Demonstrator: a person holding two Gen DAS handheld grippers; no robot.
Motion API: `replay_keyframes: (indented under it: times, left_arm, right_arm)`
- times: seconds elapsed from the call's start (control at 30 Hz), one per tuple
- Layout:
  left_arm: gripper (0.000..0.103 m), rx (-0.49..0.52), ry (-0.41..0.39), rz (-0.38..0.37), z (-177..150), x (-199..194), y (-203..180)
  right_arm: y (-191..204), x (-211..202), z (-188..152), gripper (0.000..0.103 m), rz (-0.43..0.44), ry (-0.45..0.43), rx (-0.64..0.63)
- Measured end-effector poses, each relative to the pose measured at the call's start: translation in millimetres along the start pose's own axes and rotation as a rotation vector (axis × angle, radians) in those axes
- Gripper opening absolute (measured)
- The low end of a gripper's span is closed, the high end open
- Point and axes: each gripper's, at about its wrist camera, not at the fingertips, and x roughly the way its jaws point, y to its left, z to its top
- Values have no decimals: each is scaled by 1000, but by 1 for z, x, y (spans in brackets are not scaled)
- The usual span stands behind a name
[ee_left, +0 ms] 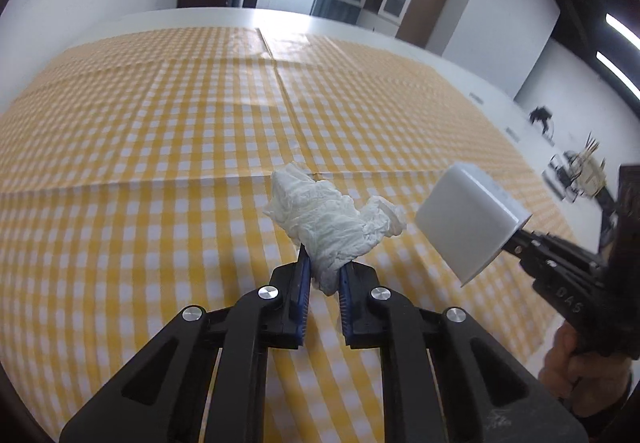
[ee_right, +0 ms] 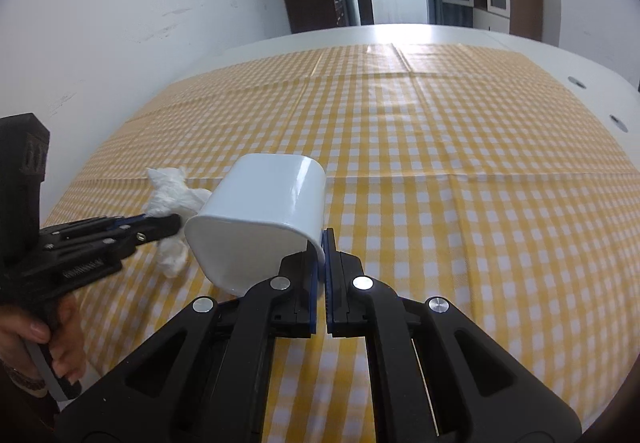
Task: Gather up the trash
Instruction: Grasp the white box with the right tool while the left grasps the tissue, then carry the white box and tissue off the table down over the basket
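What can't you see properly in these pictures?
- Inside of the white bin: in both views it shows only its outside, so whether it holds anything is hidden.
- Bottom of the crumpled tissue: left view, pinched between the left gripper pads; right view, the bin covers part.
- Small things on the far counter: left view, blurred and tiny.
- Hand holding the left gripper: right view, cut off by the edge.

The inside of the white bin (ee_right: 260, 219) faces away; small dark objects (ee_left: 576, 167) beyond the table are too blurred to identify.
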Motion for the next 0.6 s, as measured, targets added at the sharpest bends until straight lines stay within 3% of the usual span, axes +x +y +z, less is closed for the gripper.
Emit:
replay_keyframes:
  times: [0.17, 0.33, 0.6]
  left_arm:
    - [11, -19, -71, -44, -27, -49, -12]
    - [10, 26, -122, -65, -66, -90, -40]
    - [10, 60, -163, -90, -136, -132, -64]
  right_arm:
    - [5, -42, -21, 2, 18, -44, -8]
    - [11, -76, -40, 2, 34, -85, -3]
    - [23, -126, -99, 2, 55, -114, -23]
